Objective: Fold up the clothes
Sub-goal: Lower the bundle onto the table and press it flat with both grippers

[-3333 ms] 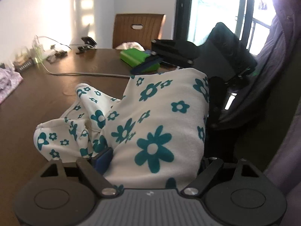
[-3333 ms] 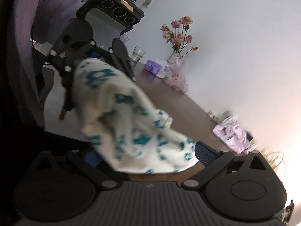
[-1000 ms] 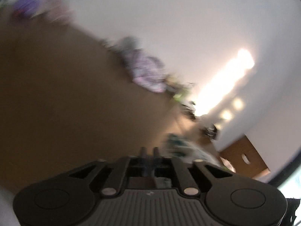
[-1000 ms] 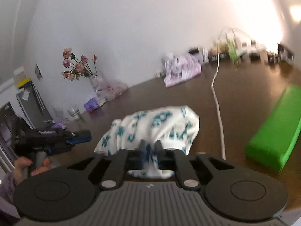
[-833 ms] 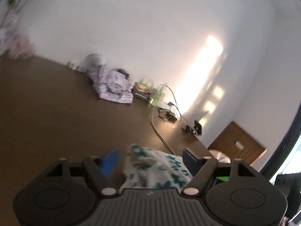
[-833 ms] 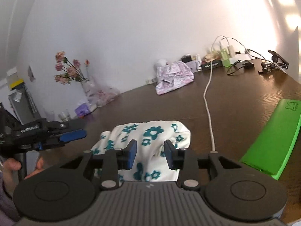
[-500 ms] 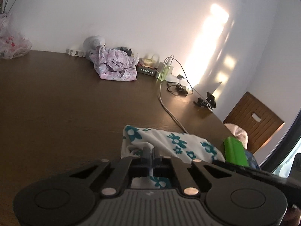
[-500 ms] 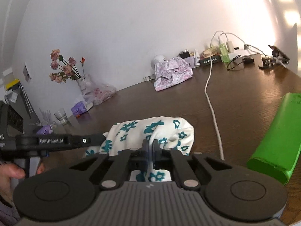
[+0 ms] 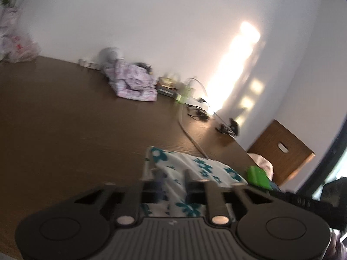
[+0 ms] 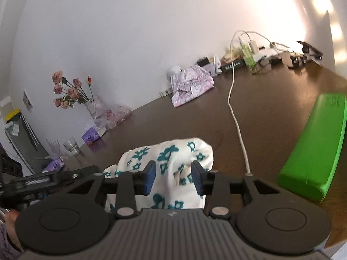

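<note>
A white garment with teal flowers (image 10: 173, 162) lies bunched on the dark wooden table (image 10: 271, 117). My right gripper (image 10: 173, 176) is open, its blue pads either side of the cloth's near edge. The garment also shows in the blurred left wrist view (image 9: 195, 171). My left gripper (image 9: 172, 183) is open just over the cloth's near edge. The left gripper's body shows at the left in the right wrist view (image 10: 49, 181).
A green box (image 10: 314, 143) lies right of the garment, with a white cable (image 10: 236, 117) between them. A lilac cloth (image 10: 190, 82), chargers and a phone stand line the wall. A flower vase (image 10: 93, 106) and glass (image 10: 71, 146) stand far left. A wooden chair (image 9: 282, 151) is at the table's end.
Both grippers were shut on the garment half a second ago and have now opened. The garment rests on the table, and the left wrist view has shifted a little.
</note>
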Tool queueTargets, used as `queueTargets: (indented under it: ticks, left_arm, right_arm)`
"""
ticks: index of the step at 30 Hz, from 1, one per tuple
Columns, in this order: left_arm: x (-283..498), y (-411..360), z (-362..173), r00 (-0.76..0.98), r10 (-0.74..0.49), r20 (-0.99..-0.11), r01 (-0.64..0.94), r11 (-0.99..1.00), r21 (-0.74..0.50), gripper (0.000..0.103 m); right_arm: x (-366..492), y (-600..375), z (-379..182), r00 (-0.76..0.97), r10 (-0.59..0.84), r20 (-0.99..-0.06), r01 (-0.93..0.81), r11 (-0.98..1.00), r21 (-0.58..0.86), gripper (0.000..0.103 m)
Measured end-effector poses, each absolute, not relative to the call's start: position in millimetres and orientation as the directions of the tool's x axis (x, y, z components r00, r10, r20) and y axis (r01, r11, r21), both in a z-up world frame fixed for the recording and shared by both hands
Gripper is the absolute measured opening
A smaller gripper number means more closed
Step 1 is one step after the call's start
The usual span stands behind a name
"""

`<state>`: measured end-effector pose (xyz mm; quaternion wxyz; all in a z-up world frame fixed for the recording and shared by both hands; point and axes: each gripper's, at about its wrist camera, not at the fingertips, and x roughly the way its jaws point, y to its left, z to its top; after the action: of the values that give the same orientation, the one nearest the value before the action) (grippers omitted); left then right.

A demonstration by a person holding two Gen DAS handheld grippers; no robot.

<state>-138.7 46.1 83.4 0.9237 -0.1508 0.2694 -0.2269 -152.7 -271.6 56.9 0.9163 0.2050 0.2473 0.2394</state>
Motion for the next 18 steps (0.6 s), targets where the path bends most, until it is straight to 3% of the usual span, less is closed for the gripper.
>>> queueTargets:
  ticks: [2, 3, 4, 9, 11, 12, 13, 14, 15, 16, 18]
  left_arm:
    - [-147, 37, 81, 0.729, -0.529, -0.435, 0.394, 0.843, -0.366, 0.039]
    - [-149, 34, 77, 0.729, -0.512, -0.454, 0.387, 0.856, -0.344, 0.019]
    - [-151, 31, 73, 0.733, -0.487, -0.475, 0.371, 0.871, -0.321, 0.002]
    - [-156, 43, 74, 0.765, -0.438, -0.472, 0.329, 0.896, -0.298, 0.0]
    - [-155, 49, 74, 0.765, -0.431, -0.479, 0.322, 0.899, -0.295, 0.0]
    - [-158, 50, 74, 0.77, -0.427, -0.475, 0.323, 0.902, -0.288, 0.004]
    - [-163, 51, 74, 0.774, -0.437, -0.459, 0.334, 0.897, -0.289, 0.015]
    - [-168, 53, 74, 0.777, -0.45, -0.44, 0.349, 0.89, -0.293, 0.024]
    - [-172, 52, 74, 0.776, -0.466, -0.425, 0.373, 0.882, -0.287, 0.044]
    - [-175, 50, 75, 0.772, -0.484, -0.412, 0.4, 0.874, -0.277, 0.051]
    - [-178, 41, 73, 0.774, -0.482, -0.411, 0.423, 0.876, -0.231, 0.051]
  right_arm:
    - [-153, -267, 56, 0.744, 0.56, -0.364, -0.356, 0.794, 0.494, 0.02]
    - [-154, -264, 55, 0.74, 0.561, -0.37, -0.357, 0.795, 0.49, 0.002]
    - [-155, -262, 54, 0.75, 0.543, -0.378, -0.347, 0.809, 0.474, 0.001]
    - [-156, -264, 56, 0.753, 0.524, -0.397, -0.351, 0.831, 0.432, 0.002]
    - [-161, -267, 56, 0.753, 0.531, -0.389, -0.383, 0.834, 0.396, 0.011]
    - [-167, -269, 58, 0.754, 0.54, -0.374, -0.412, 0.833, 0.369, 0.022]
    - [-172, -272, 59, 0.755, 0.549, -0.359, -0.441, 0.83, 0.342, 0.042]
    - [-178, -271, 59, 0.746, 0.562, -0.357, -0.474, 0.825, 0.308, 0.051]
    - [-184, -269, 60, 0.734, 0.577, -0.358, -0.509, 0.817, 0.272, 0.056]
    - [-190, -267, 61, 0.722, 0.591, -0.361, -0.542, 0.806, 0.236, 0.056]
    - [-197, -255, 58, 0.683, 0.619, -0.388, -0.604, 0.777, 0.178, 0.055]
